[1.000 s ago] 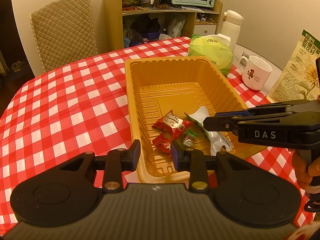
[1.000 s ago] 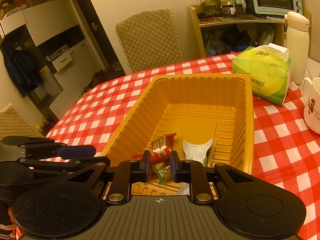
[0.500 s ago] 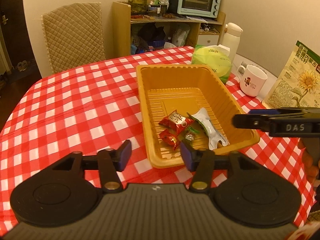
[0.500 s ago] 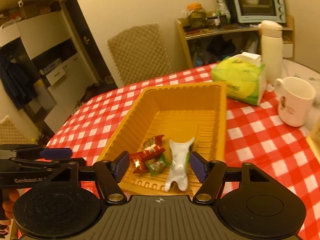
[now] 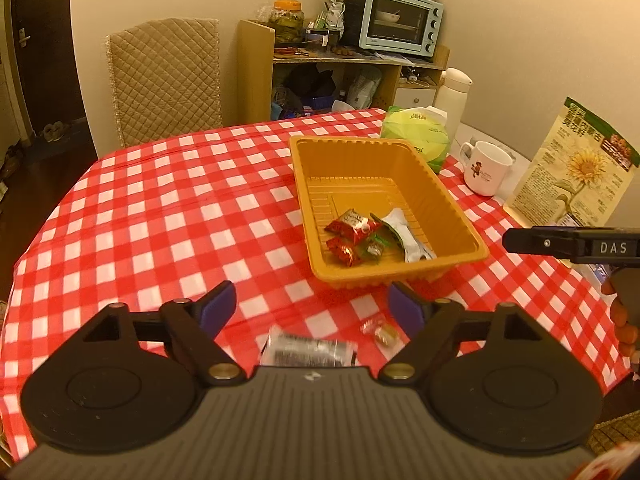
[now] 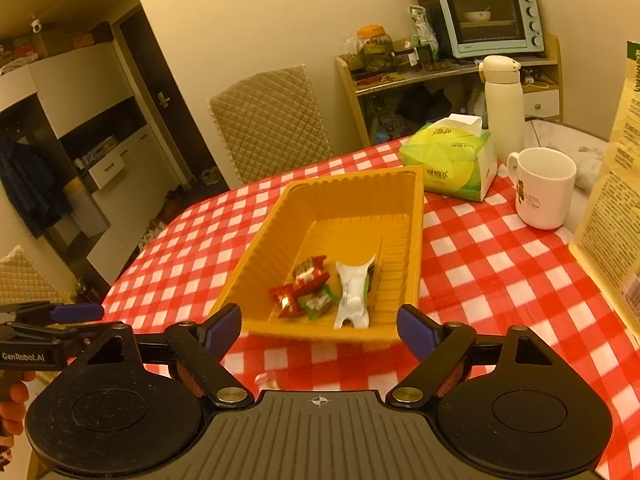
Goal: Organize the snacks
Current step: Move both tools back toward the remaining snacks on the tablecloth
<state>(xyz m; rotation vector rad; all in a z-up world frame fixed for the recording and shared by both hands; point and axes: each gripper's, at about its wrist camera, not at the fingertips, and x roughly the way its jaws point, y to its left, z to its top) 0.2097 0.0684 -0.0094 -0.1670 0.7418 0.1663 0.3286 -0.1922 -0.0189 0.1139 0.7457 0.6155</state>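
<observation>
Two readable marks: "DAS" on the right gripper [image 5: 520,240], "GenRobot.AI" on the left gripper [image 6: 76,312]. Both tilt downward over the desk [image 5: 160,208], jaws opening, empty. Snacks [image 5: 352,236] lie in the orange tray [image 5: 460,224].

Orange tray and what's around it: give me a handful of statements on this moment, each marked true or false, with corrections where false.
1. The orange tray holds several wrapped snacks, among them a white packet. True.
2. The white mug stands inside the tray. False: it stands on the checked cloth beside the tray.
3. A dark packet and a small candy lie on the cloth in front of the tray. True.
4. The left gripper is clamped on a red snack. False: its jaws are opening with nothing between them.
5. The tissue pack is red. False: it is green.
</observation>
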